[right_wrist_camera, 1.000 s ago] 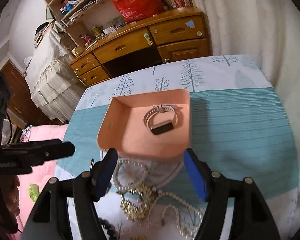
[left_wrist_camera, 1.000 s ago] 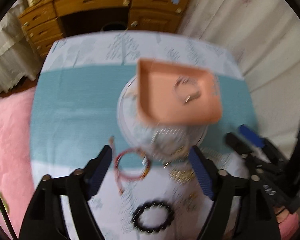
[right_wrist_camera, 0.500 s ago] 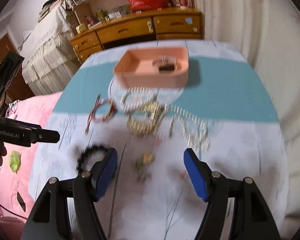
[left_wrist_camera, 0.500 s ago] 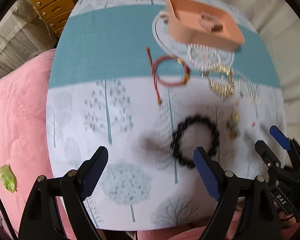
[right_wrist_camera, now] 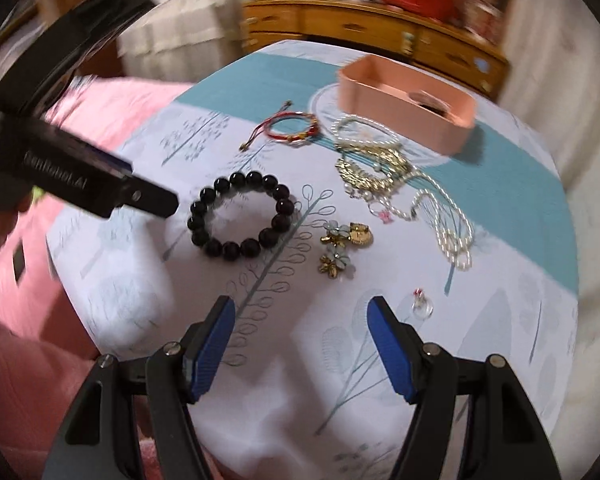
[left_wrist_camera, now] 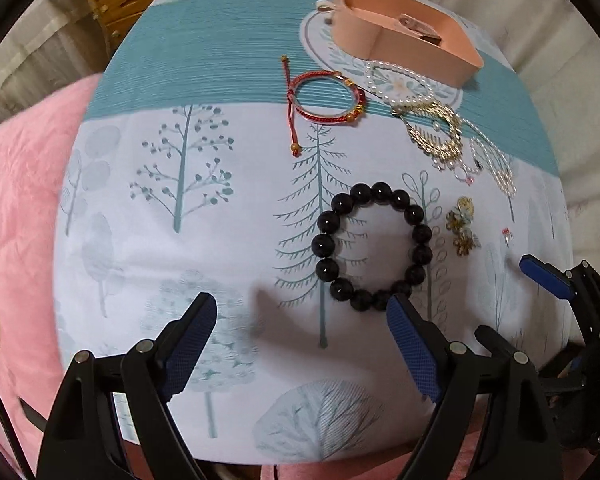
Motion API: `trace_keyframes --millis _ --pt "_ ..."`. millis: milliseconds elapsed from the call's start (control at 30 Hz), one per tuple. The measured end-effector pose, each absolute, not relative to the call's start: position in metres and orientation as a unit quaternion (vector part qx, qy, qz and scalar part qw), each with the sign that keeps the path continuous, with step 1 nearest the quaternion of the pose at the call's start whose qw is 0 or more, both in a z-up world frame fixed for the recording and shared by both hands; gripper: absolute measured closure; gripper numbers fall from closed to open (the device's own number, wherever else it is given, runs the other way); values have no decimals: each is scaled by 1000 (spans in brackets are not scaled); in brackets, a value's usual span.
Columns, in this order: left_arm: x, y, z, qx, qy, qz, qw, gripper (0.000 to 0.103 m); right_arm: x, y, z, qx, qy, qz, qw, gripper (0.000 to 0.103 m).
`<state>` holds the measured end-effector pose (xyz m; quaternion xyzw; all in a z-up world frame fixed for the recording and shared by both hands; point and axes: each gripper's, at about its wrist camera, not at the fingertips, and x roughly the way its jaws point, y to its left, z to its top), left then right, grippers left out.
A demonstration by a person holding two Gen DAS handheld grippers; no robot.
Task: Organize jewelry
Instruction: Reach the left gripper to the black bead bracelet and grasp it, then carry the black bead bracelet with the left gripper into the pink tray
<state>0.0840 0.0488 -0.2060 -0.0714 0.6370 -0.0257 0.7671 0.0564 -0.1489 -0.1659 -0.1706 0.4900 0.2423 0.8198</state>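
A pink tray [left_wrist_camera: 408,36] [right_wrist_camera: 404,104] stands at the far side of the table with a watch inside. A black bead bracelet [left_wrist_camera: 372,248] [right_wrist_camera: 240,216] lies mid-table. A red cord bracelet [left_wrist_camera: 326,98] [right_wrist_camera: 292,128], pearl necklace [left_wrist_camera: 488,156] [right_wrist_camera: 448,224], gold necklace [left_wrist_camera: 436,132] [right_wrist_camera: 372,172], flower brooches [left_wrist_camera: 462,226] [right_wrist_camera: 340,248] and a small clear earring [right_wrist_camera: 422,306] lie loose around it. My left gripper [left_wrist_camera: 302,336] is open and empty, just short of the black bracelet. My right gripper [right_wrist_camera: 300,336] is open and empty, near the brooches.
The table has a tree-print cloth [left_wrist_camera: 180,200] with a teal band. A pink quilt [left_wrist_camera: 16,208] lies to the left. A wooden dresser [right_wrist_camera: 360,36] stands behind the table. The left gripper's body [right_wrist_camera: 76,184] reaches in from the left of the right wrist view.
Both grippers have pulled back from the pink tray toward the table's near edge and dropped lower. The loose jewelry now lies in front of them. Both stay open and empty.
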Motion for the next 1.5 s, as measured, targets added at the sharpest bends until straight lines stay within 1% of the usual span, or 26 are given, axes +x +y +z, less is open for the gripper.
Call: trace_keyframes --millis 33,100,133,200,233,267,300,433,467,500,533,600,700,833,867,967,1000,1100,1233,1500 --pt "84 48 -210 -87 635 -15 767 20 59 -151 -167 -179 489 250 816 34" --pt "84 46 -215 -112 625 -4 772 29 66 -155 -169 -196 481 271 810 35" --pt "84 45 -218 -118 622 2 774 31 69 -157 -169 -202 474 279 810 36" --pt "84 42 -224 -128 616 23 777 46 77 -160 -171 -213 463 295 808 39" --pt "84 40 -228 -134 615 37 776 49 81 -161 -173 -216 462 303 805 40" --pt "85 39 -231 -138 615 44 775 54 85 -162 -175 -217 461 316 800 43" --pt "84 37 -231 -138 609 54 779 56 87 -163 -177 -215 461 324 798 47" --pt "83 28 -232 -137 595 70 788 61 92 -159 -185 -219 455 360 785 52" --pt "83 27 -231 -134 593 73 791 68 92 -157 -187 -222 456 367 780 55" --pt "82 24 -232 -131 592 75 792 82 92 -156 -190 -225 457 373 775 59" --pt "81 22 -232 -127 593 77 792 87 91 -155 -192 -227 458 376 773 62" --pt "81 22 -232 -132 593 77 791 89 91 -153 -196 -233 457 383 768 68" --pt "78 24 -232 -155 594 80 786 90 93 -152 -198 -231 453 387 769 69" --pt "74 23 -229 -162 592 86 785 90 96 -152 -198 -222 454 388 771 69" --pt "73 23 -227 -163 592 86 784 90 97 -152 -197 -220 454 388 771 70" --pt "72 22 -220 -163 592 82 785 90 100 -154 -197 -223 453 380 775 84" --pt "72 22 -217 -163 590 81 787 90 102 -155 -197 -214 458 381 774 85" --pt "69 26 -203 -165 585 76 790 90 109 -160 -196 -193 470 377 774 86" --pt "76 26 -175 -166 568 61 804 90 115 -164 -187 -176 467 373 783 86" --pt "111 16 -105 -129 538 24 833 90 141 -172 -152 -117 439 357 816 86"
